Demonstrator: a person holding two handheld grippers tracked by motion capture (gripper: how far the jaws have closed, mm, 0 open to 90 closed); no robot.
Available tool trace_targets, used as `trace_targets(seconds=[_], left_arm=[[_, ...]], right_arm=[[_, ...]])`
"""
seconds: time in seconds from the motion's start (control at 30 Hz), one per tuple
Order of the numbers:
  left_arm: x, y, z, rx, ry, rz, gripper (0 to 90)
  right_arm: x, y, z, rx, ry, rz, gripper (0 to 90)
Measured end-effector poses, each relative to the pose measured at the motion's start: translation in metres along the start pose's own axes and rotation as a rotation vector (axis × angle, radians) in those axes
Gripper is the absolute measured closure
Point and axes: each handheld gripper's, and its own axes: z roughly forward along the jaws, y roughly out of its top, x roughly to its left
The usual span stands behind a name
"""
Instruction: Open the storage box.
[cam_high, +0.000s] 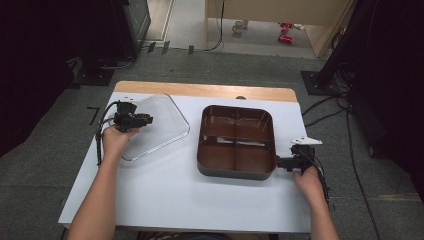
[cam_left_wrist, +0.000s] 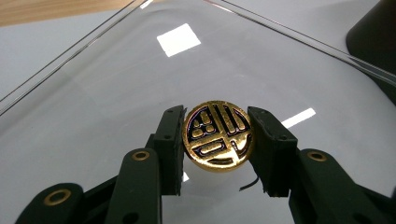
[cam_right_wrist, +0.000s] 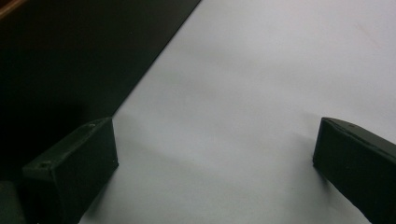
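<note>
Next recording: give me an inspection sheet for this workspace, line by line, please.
Surface: white table with a wooden far edge.
Job's things: clear lid lying flat; gold round knob on it; brown four-compartment tray, compartments look empty.
Clutter: nothing seen.
Grippers: left gripper shut on the knob; right gripper open beside the tray's near right corner.
Cables: one trails from each gripper.
Surroundings: grey floor, dark stands, floor cables.

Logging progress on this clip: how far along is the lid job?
Done: nothing has been joined; the clear lid lies flat on the table beside the brown tray. In hand: left gripper clamps the lid's gold knob; right gripper stands open by the tray. Left: covering the tray.
</note>
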Motion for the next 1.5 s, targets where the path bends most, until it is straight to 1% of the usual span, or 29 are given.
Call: trace_targets(seconds=[0.13, 0.3, 0.47, 0.63, 0.73, 0.9, 0.97, 1.1, 1.2, 1.3, 1.37, 1.43, 1.47, 1.5], left_arm=[[0.001, -0.002, 0.004, 0.017, -0.001, -0.001, 58.8], [-0.002, -0.004, 0.009, 0.031, 0.007, 0.012, 58.8], [-0.006, -0.006, 0.014, 0.078, 0.029, 0.051, 58.7], [-0.005, -0.006, 0.015, 0.072, 0.022, 0.044, 58.6], [-0.005, -0.005, 0.014, 0.07, 0.014, 0.028, 57.5], [-0.009, 0.001, 0.003, 0.01, 0.001, 0.009, 47.8], [-0.011, 0.004, -0.004, -0.024, -0.004, 0.006, 46.4], [-0.018, 0.012, -0.018, -0.075, -0.01, 0.015, 44.0], [-0.025, 0.015, -0.026, -0.106, -0.021, 0.026, 41.5], [-0.033, 0.017, -0.03, -0.114, -0.038, 0.041, 39.1], [-0.039, 0.017, -0.03, -0.111, -0.038, 0.034, 37.3], [-0.045, 0.016, -0.03, -0.105, -0.027, 0.057, 36.7], [-0.048, 0.015, -0.031, -0.102, -0.028, 0.075, 36.0], [-0.052, 0.014, -0.03, -0.102, -0.04, 0.081, 35.4]], right_arm=[[0.0, 0.0, 0.0, 0.0, 0.0, 0.0, 0.0], [0.0, 0.0, 0.0, 0.0, 0.0, 0.0, 0.0], [0.0, 0.0, 0.0, 0.0, 0.0, 0.0, 0.0], [0.0, 0.0, 0.0, 0.0, 0.0, 0.0, 0.0], [0.0, 0.0, 0.0, 0.0, 0.0, 0.0, 0.0], [0.0, 0.0, 0.0, 0.0, -0.001, -0.001, 0.0], [0.0, 0.0, 0.0, 0.0, 0.0, -0.001, 0.0], [0.0, 0.0, 0.0, 0.0, -0.001, 0.0, 0.0], [0.0, 0.0, 0.0, 0.0, 0.0, -0.001, 0.0], [0.0, 0.0, 0.0, 0.0, 0.0, 0.0, 0.0], [0.0, 0.0, 0.0, 0.0, 0.0, 0.001, 0.0], [0.0, 0.0, 0.0, 0.0, 0.0, 0.001, 0.0], [0.0, 0.0, 0.0, 0.0, 0.0, 0.001, 0.0], [0.0, 0.0, 0.0, 0.0, 0.001, 0.001, 0.0]])
